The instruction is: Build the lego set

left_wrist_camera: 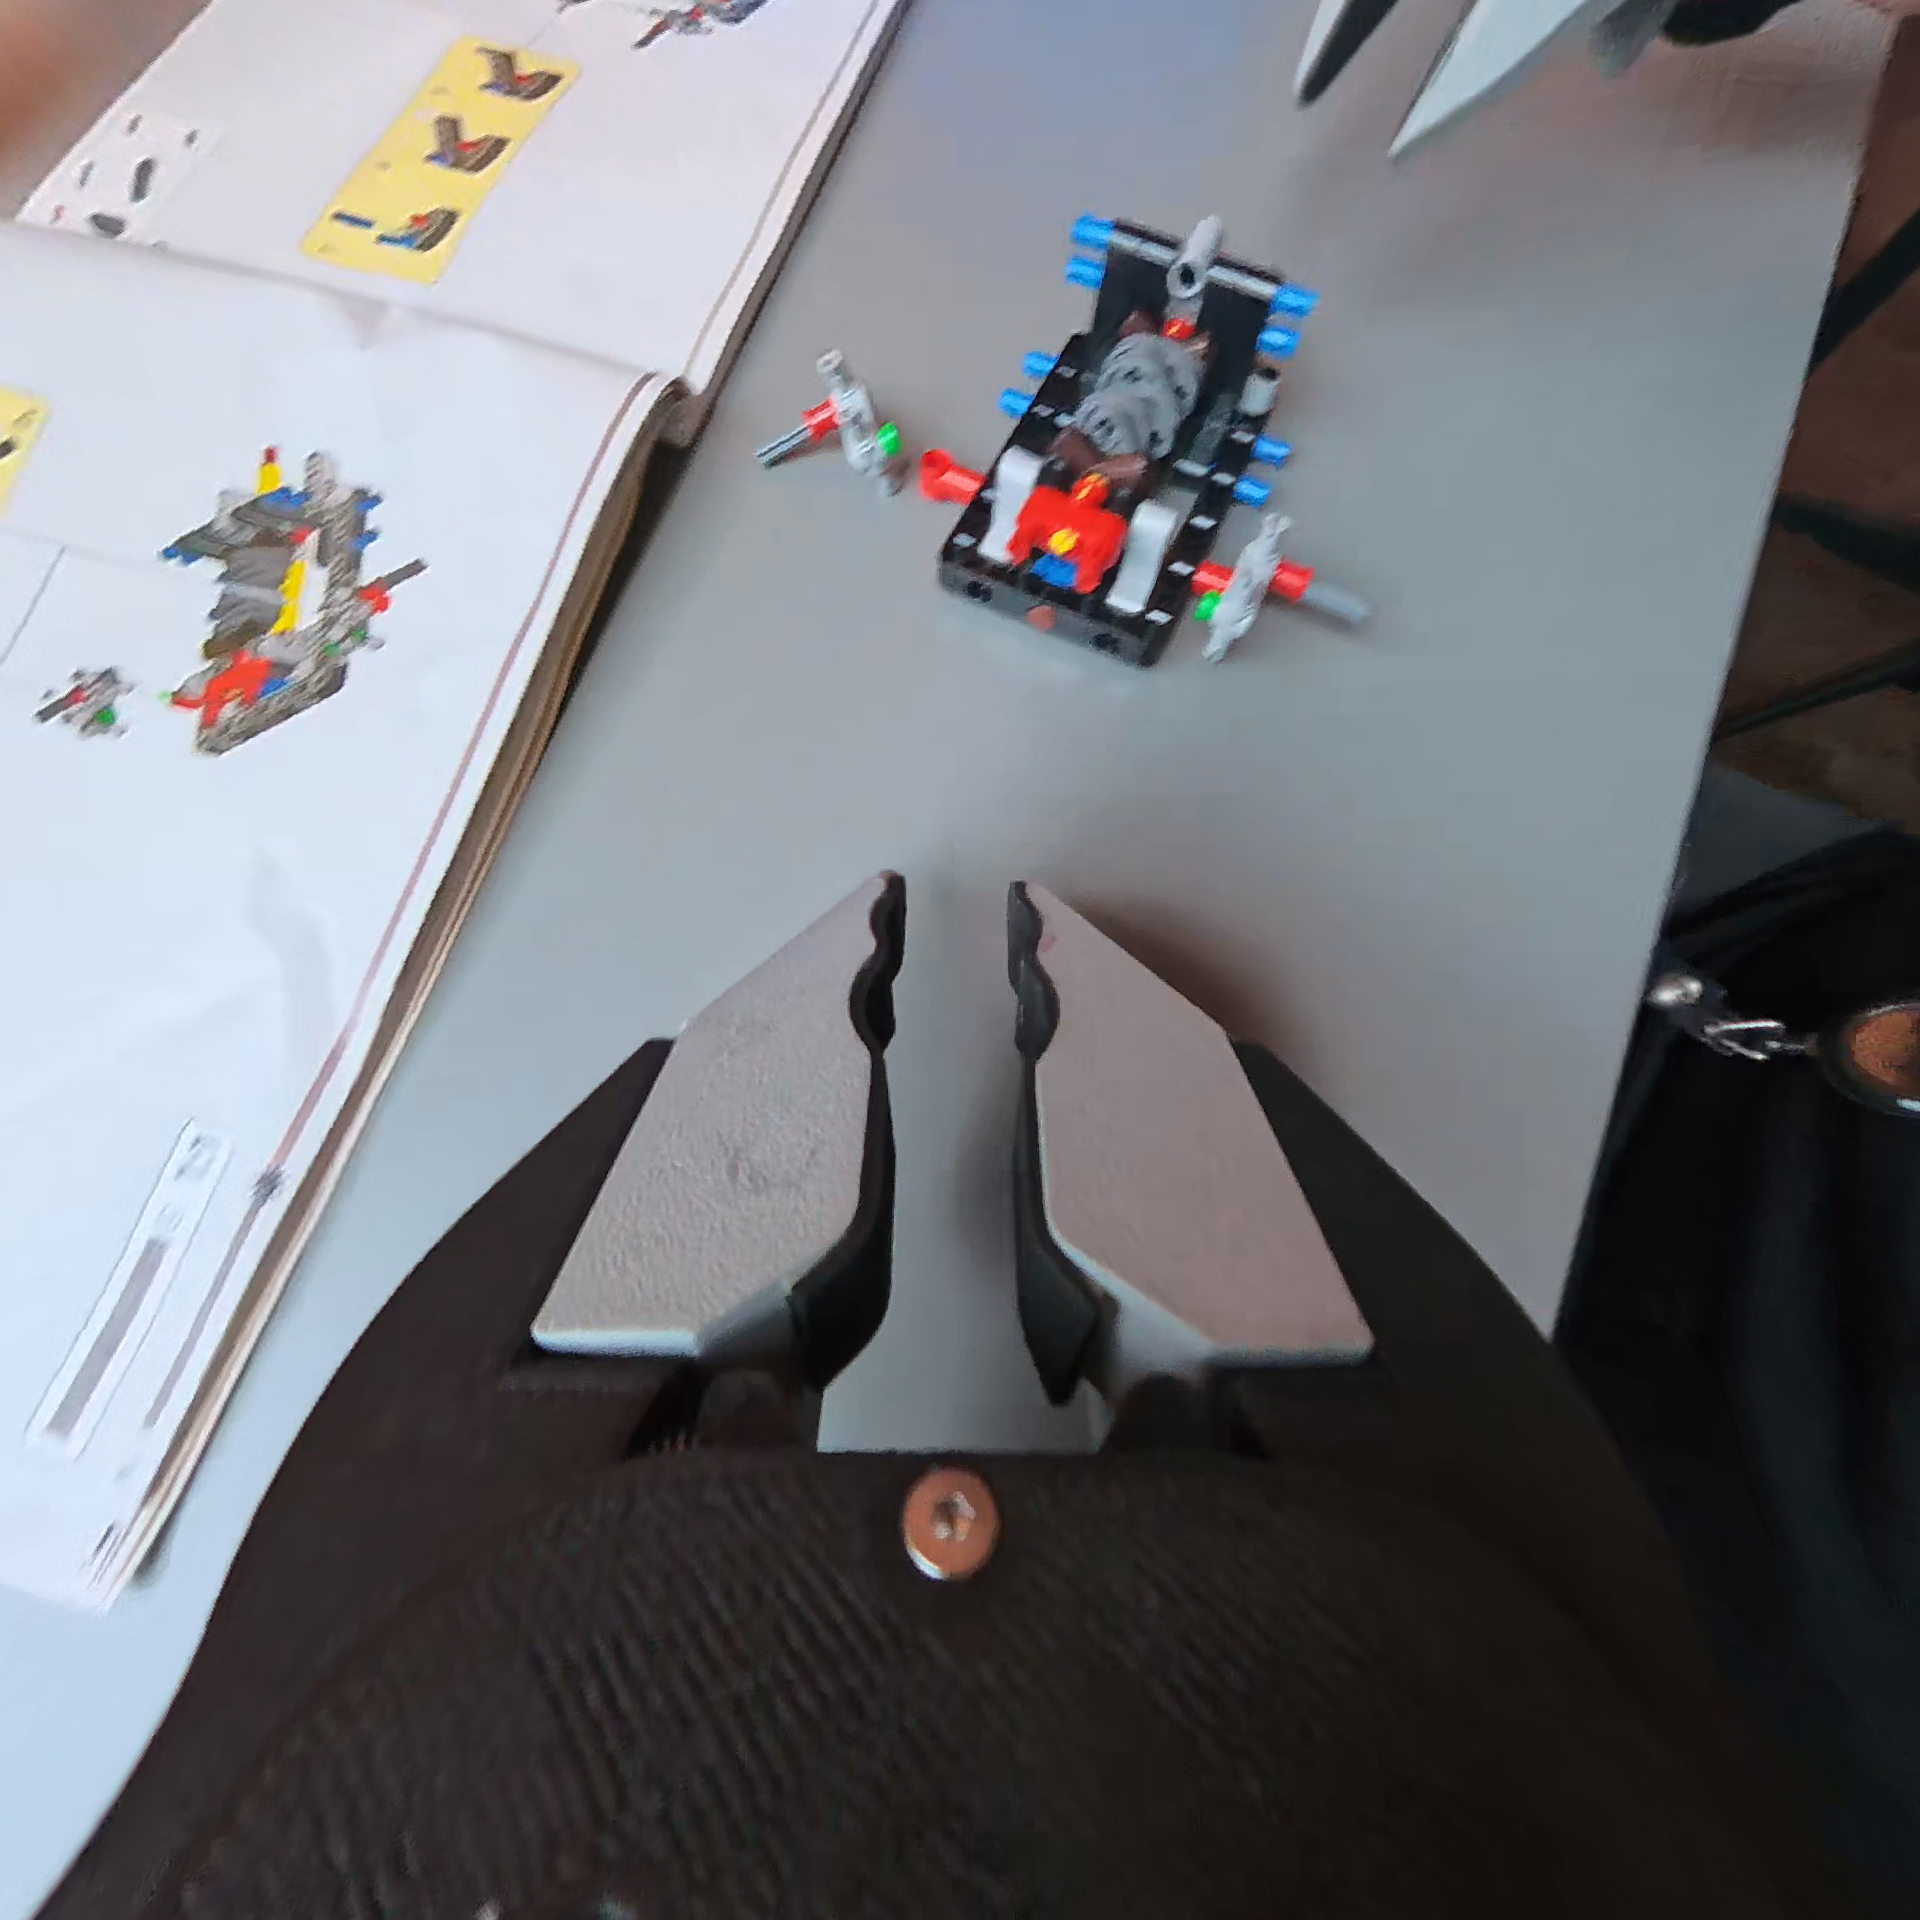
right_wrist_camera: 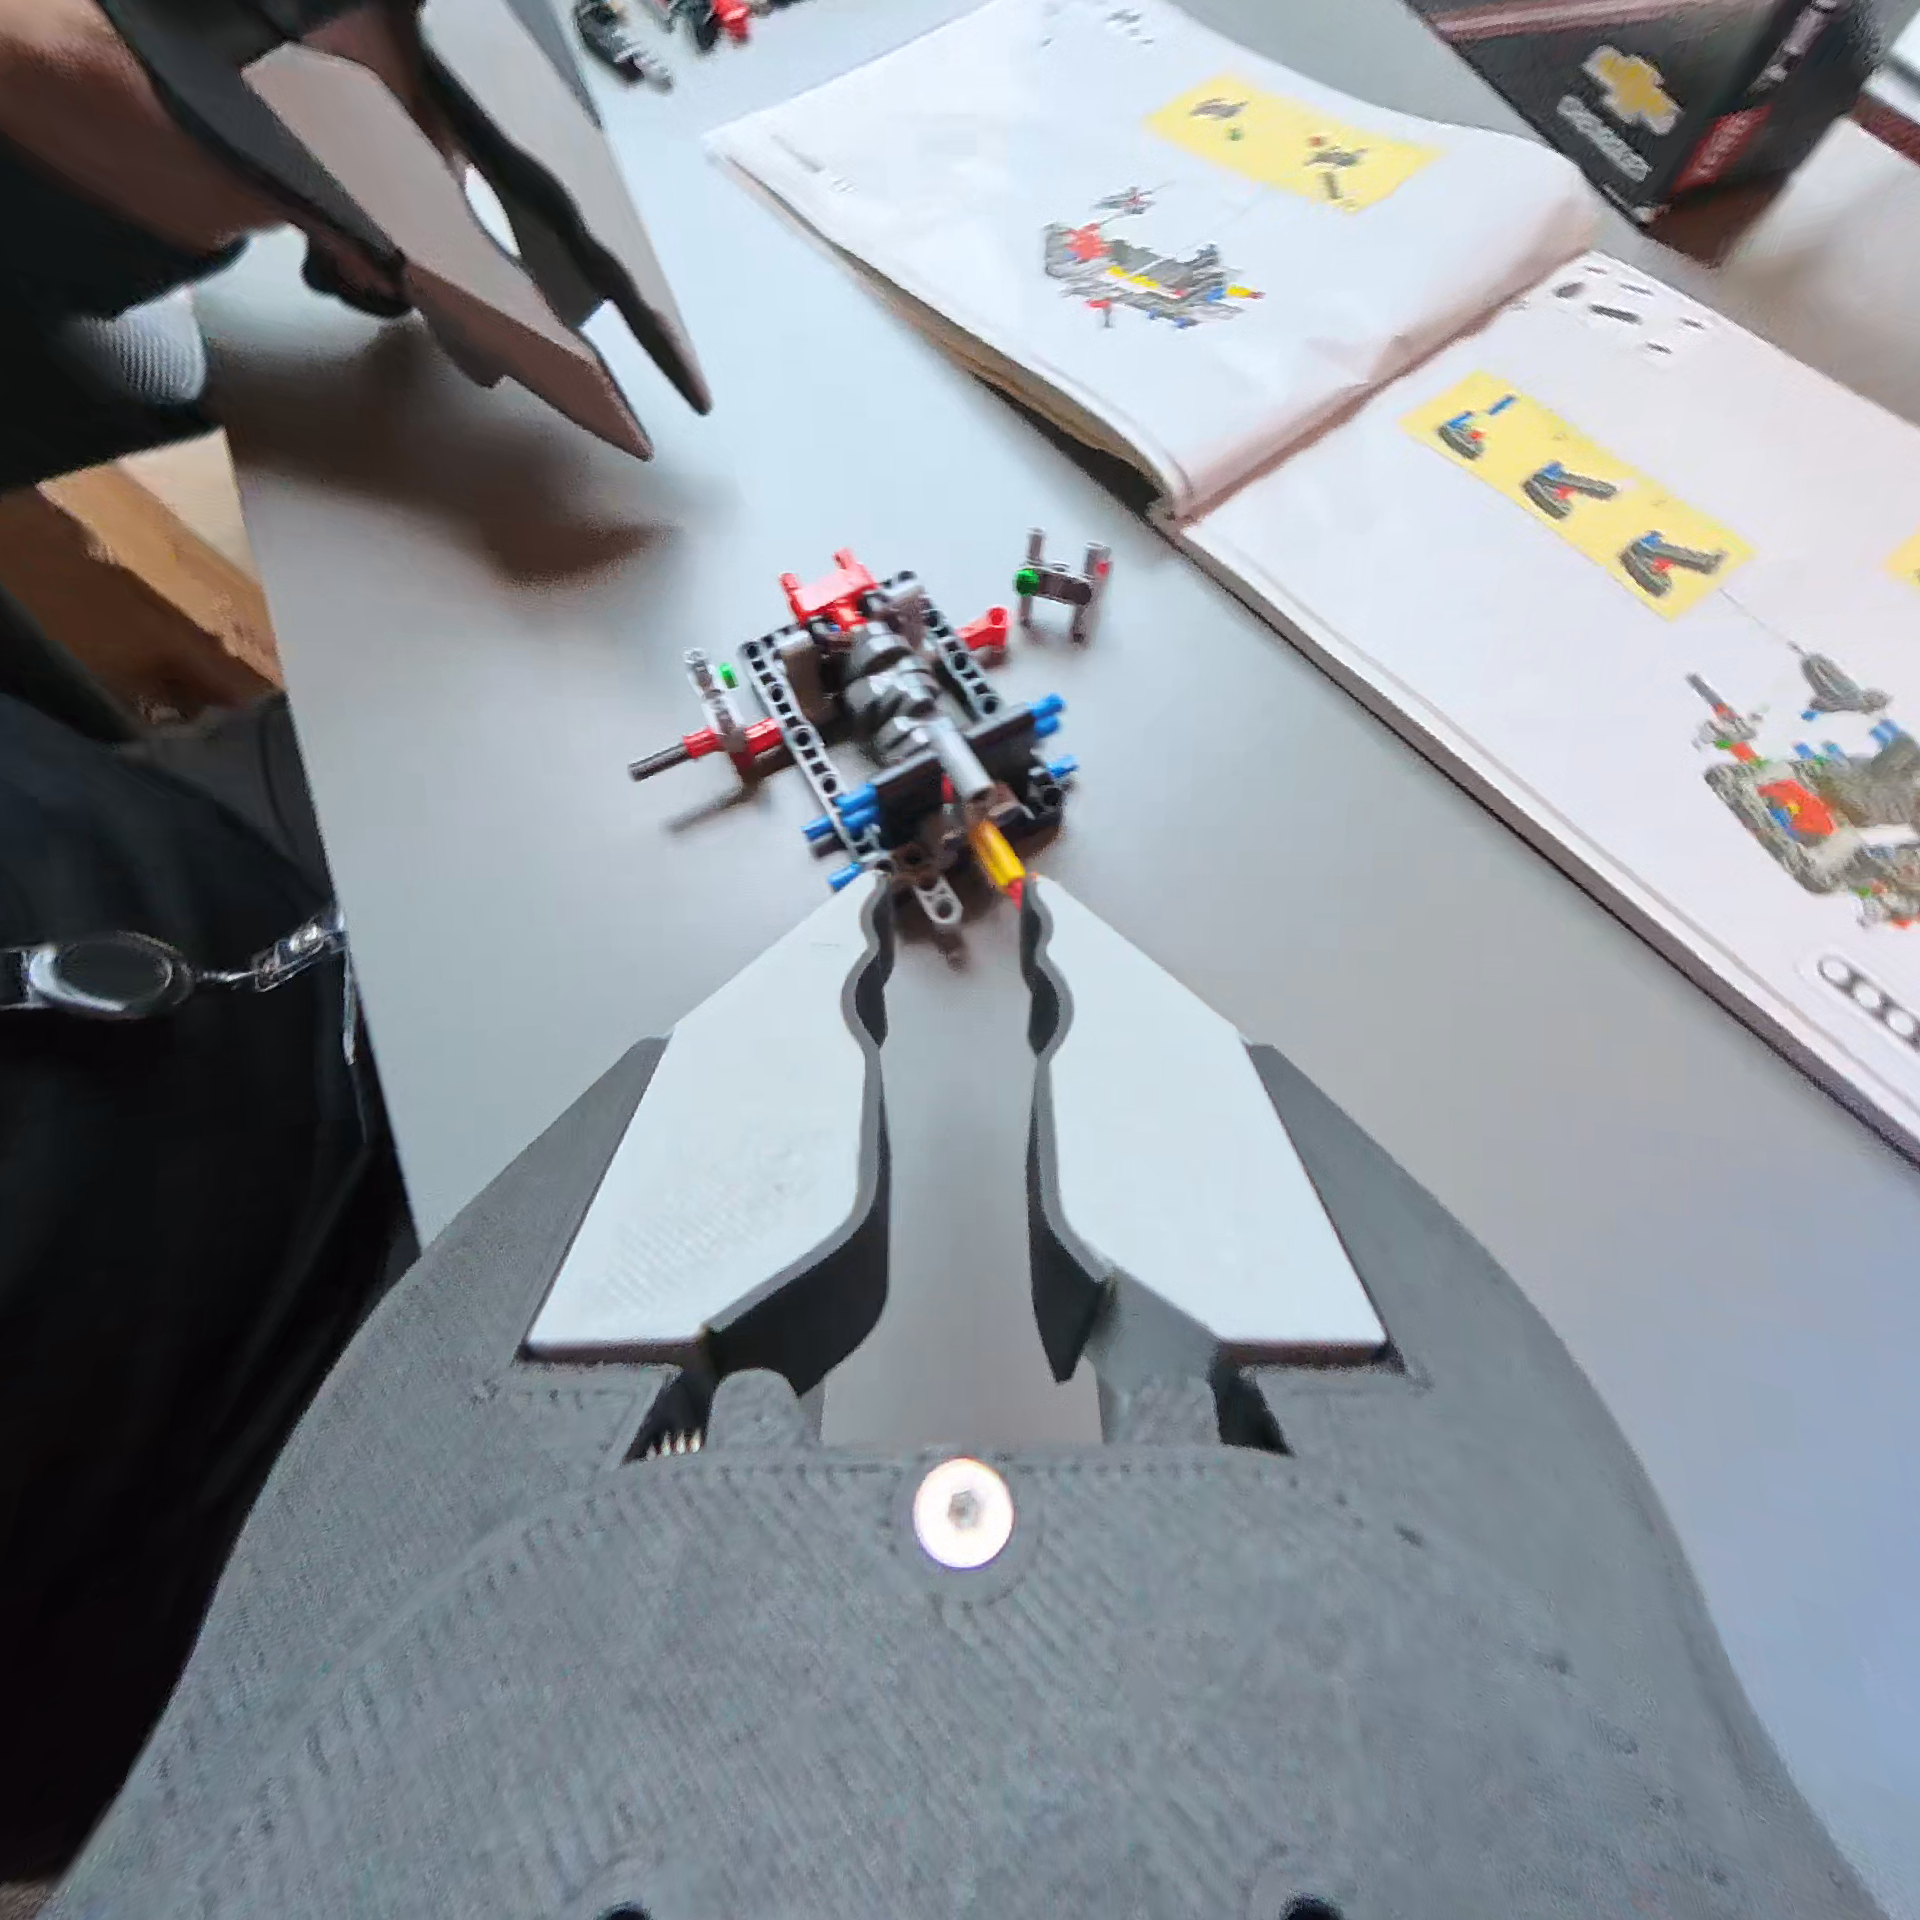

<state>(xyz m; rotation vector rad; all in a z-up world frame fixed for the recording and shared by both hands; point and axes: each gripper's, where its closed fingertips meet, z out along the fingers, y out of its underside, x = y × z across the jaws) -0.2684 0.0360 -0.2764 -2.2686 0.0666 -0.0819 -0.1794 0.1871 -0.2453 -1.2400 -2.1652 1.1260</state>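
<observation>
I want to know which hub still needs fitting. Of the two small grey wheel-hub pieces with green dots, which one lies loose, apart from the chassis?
The hub beside the manual, detached on the table; the other hub sits joined to the chassis.

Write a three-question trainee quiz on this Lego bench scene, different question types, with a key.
1. True or false: the left hand-held gripper holds a brick.
2. The small loose subassembly lies between the chassis and what? A) instruction booklet B) a tray C) a bin
3. Fill in: the pins along the chassis sides are ____.

Key: 1 false, its jaws are open and empty; 2 A; 3 blue.
</observation>
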